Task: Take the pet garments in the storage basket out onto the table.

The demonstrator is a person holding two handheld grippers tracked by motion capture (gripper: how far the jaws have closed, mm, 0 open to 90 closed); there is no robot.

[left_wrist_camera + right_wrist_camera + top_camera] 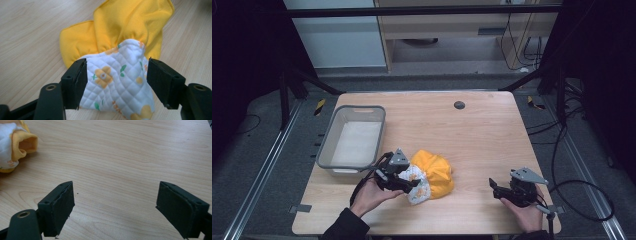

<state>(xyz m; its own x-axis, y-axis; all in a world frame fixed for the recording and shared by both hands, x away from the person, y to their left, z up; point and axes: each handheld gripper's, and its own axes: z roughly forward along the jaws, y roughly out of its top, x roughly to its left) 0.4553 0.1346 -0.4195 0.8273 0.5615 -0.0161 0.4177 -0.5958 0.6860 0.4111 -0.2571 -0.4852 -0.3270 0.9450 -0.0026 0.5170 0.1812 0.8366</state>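
Observation:
A small garment lies crumpled on the wooden table (482,135), with a yellow part (439,172) and a white quilted part printed with flowers (418,187). My left gripper (411,183) is open, and its jaws stand on either side of the white quilted part (117,85). The left jaw touches the fabric; a narrow gap shows at the right jaw. The yellow fabric (130,27) spreads out beyond. My right gripper (493,189) rests near the table's front right, open wide with nothing between its jaws (115,187). A ribbed yellow cuff of the garment (23,143) shows at the far left of the right gripper view.
A grey plastic bin (328,150) stands at the table's left, just behind my left hand. A small black round cap (459,105) sits near the back edge. Bare wood lies between the garment and the right gripper.

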